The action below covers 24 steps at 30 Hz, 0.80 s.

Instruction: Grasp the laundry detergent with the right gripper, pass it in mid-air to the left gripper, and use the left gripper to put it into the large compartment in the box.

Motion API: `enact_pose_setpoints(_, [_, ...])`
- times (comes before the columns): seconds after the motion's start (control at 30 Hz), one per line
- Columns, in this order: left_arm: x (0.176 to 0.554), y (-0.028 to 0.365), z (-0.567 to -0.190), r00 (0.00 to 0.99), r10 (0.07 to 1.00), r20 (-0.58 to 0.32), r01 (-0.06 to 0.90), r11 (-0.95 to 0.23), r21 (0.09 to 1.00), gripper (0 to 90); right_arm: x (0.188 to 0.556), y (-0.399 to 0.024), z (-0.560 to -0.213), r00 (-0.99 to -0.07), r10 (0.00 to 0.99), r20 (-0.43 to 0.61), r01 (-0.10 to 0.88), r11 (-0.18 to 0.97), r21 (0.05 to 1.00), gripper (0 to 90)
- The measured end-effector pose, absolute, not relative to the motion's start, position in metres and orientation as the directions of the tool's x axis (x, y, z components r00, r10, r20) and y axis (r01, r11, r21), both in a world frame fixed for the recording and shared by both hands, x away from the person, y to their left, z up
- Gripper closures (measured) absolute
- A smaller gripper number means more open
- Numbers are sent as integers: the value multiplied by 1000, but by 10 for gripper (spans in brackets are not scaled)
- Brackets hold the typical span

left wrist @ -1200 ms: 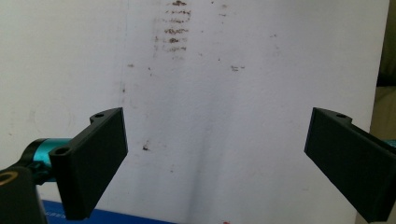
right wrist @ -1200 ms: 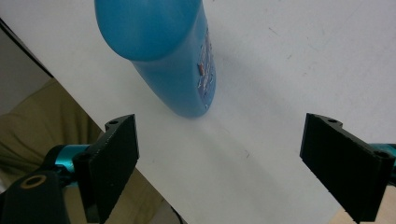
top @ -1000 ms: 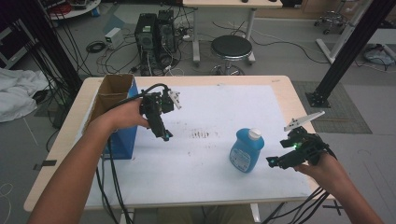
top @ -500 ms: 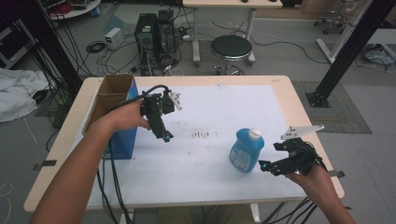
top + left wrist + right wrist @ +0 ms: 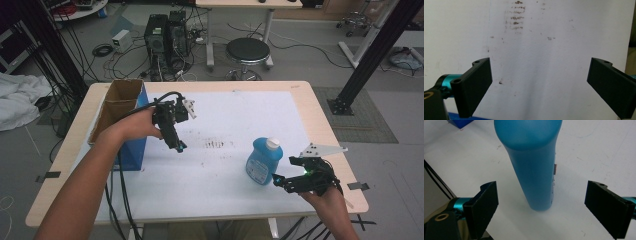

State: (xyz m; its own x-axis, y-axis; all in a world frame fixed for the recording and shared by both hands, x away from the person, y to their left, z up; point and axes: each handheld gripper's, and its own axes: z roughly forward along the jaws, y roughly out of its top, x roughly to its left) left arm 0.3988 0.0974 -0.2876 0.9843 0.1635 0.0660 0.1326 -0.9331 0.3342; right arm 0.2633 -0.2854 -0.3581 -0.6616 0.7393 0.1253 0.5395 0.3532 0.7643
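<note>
A blue bottle (image 5: 263, 161) with a white cap stands upright on the white table mat (image 5: 225, 165), right of centre. My right gripper (image 5: 278, 181) is low at the mat's front right, open, its jaws pointing at the bottle's base from just short of it. In the right gripper view the blue bottle (image 5: 534, 162) rises between and beyond the two black pads (image 5: 486, 206), clear of both. My left gripper (image 5: 178, 146) hovers over the mat's left part, tips down, open; its pads (image 5: 474, 85) frame bare, smudged mat.
An open cardboard box with blue sides (image 5: 120, 117) stands at the table's left edge, beside my left hand. Dark smudges (image 5: 216, 144) mark the mat's middle. Cables hang off the front left edge. Behind the table are a stool (image 5: 247, 51) and computer towers (image 5: 165, 35).
My right gripper has come down and moved left toward the bottle's base, from a higher spot near the table's right edge. The left gripper and the bottle have stayed where they were.
</note>
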Motion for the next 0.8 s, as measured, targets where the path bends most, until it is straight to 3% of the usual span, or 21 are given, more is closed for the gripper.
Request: enact_pose_setpoints(0.8, [399,100,-291,983,173,59,144,-931,336,60,280,-262,-386,-667,732,138,480,281,831,109])
